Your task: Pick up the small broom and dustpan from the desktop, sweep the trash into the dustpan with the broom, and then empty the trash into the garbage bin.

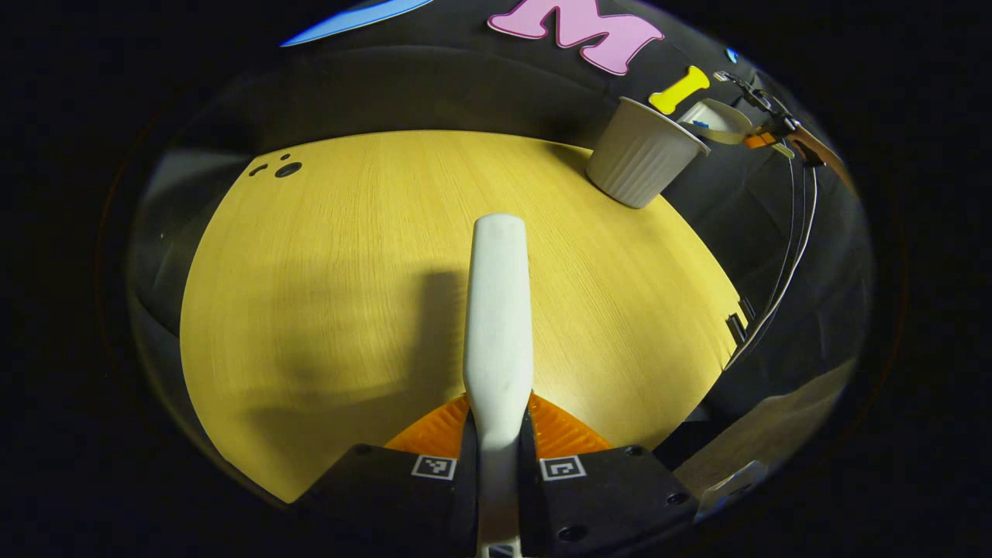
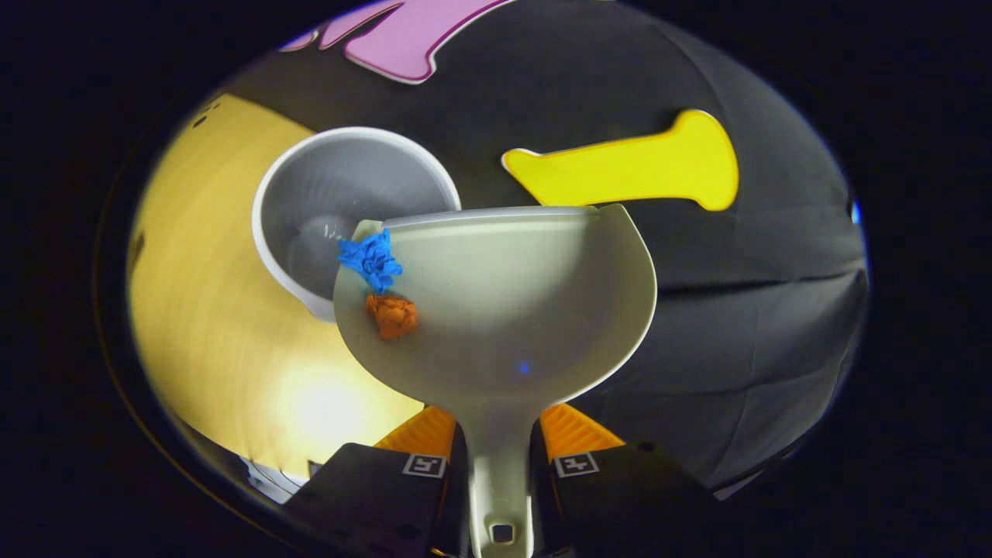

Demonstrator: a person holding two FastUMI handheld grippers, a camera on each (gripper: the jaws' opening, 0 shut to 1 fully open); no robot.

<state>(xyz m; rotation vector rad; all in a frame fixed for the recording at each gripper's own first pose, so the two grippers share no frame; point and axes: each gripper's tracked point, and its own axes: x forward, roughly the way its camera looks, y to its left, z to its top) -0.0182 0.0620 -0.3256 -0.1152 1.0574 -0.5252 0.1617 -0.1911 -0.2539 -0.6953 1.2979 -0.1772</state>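
Observation:
In the left gripper view my left gripper (image 1: 498,422) is shut on the white handle of the small broom (image 1: 497,310), which points forward over the yellow desktop (image 1: 325,256); its bristles are hidden. The white ribbed garbage bin (image 1: 643,151) stands at the far right edge of the desktop. In the right gripper view my right gripper (image 2: 500,442) is shut on the handle of the pale dustpan (image 2: 527,310). A blue crumpled scrap (image 2: 372,260) and an orange one (image 2: 392,315) lie at the pan's left side, over the rim of the open bin (image 2: 341,194). The dustpan (image 1: 717,120) also hangs just beyond the bin.
Thin cables (image 1: 790,263) hang down the black cloth to the right of the desktop. A few small dark holes (image 1: 287,168) mark the desktop's far left corner. The desktop edge (image 2: 209,325) runs close beside the bin, with black cloth beyond it.

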